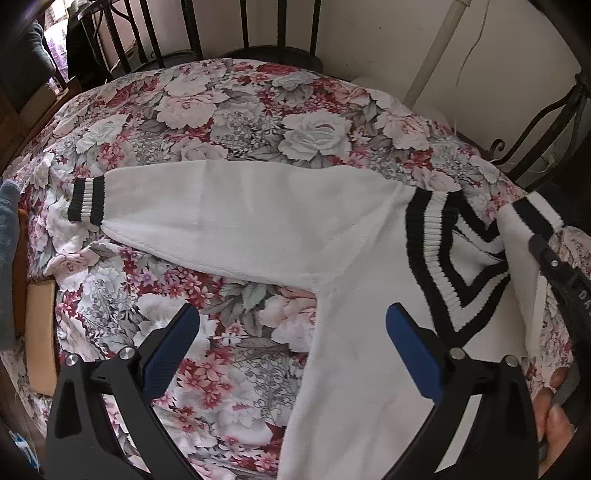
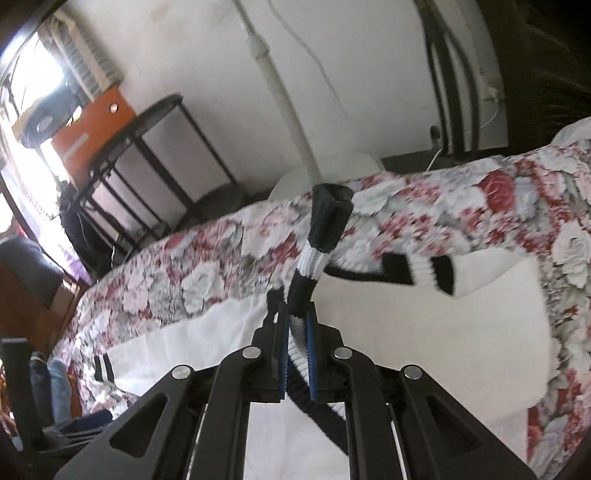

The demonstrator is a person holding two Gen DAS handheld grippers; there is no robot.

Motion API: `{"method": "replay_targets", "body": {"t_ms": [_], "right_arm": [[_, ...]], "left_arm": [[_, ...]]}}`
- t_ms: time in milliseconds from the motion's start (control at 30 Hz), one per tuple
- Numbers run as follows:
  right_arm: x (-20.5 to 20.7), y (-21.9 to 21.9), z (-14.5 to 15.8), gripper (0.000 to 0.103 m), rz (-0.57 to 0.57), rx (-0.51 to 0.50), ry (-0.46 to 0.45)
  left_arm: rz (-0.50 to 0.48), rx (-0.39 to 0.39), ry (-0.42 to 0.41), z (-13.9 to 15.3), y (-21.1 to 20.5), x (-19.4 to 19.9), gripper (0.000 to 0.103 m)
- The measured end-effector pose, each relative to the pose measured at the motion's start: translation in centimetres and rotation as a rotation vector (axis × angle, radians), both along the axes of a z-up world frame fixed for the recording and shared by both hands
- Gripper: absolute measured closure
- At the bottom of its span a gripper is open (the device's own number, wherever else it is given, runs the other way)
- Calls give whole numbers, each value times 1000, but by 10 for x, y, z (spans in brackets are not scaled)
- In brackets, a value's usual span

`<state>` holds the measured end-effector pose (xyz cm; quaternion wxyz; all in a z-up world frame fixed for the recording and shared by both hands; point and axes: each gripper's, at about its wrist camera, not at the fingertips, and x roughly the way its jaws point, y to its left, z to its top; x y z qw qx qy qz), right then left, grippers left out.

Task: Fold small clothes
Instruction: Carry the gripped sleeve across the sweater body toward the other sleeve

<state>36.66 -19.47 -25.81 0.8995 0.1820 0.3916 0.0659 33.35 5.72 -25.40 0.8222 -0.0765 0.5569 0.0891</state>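
A white sweater [image 1: 258,225] with black-and-white ribbed trim lies on the floral bedsheet [image 1: 221,110]. Its left sleeve stretches out flat and ends in a striped cuff [image 1: 86,201]. The V-neck collar [image 1: 443,258] lies to the right. My left gripper [image 1: 293,317] hovers open over the armpit and side of the body, nothing between its blue pads [image 1: 173,350]. My right gripper [image 2: 295,321] is shut on the other sleeve's striped cuff [image 2: 327,225], which sticks out past the fingertips. In the left wrist view that sleeve [image 1: 521,266] is lifted and folded in towards the collar.
Black metal chairs [image 1: 258,29] and a white pipe [image 1: 436,51] stand behind the bed. A blue cloth [image 1: 7,258] and a cardboard box [image 1: 40,332] sit at the left edge. A black stand [image 2: 147,147] with an orange box [image 2: 92,122] is by the wall.
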Motion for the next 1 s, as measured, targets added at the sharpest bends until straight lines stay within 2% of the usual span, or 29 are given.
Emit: {"method": "replay_targets", "body": {"t_ms": [133, 333, 400, 467, 533, 600, 667, 733, 867, 933, 1000], "right_arm": [[4, 11, -18, 94, 24, -23, 38], [6, 24, -53, 94, 70, -53, 112], [9, 29, -69, 93, 100, -47, 157], [16, 36, -94, 90, 150, -42, 256], [14, 36, -106, 90, 156, -33, 286], [12, 32, -102, 86, 172, -3, 286], [7, 25, -90, 74, 199, 51, 278], [-2, 19, -75, 68, 215, 40, 244], [-20, -2, -51, 67, 246, -10, 198], [-25, -22, -43, 67, 221, -32, 182], [-31, -53, -37, 66, 161, -22, 173]], "left_arm": [[8, 11, 26, -11, 3, 6, 5], [-6, 31, 128, -45, -7, 24, 5], [-10, 13, 150, -52, -8, 24, 5], [-15, -26, 170, -55, -10, 26, 5], [-12, -61, 181, -59, -13, 31, 5], [-15, -80, 191, -63, -17, 38, 5], [-16, -101, 196, -68, -23, 49, 5], [-15, -131, 201, -73, -28, 56, 5], [-45, -317, 202, -81, -51, 65, 5], [-90, -298, 202, -85, -64, 70, 5], [-82, -272, 199, -94, -68, 75, 5]]}}
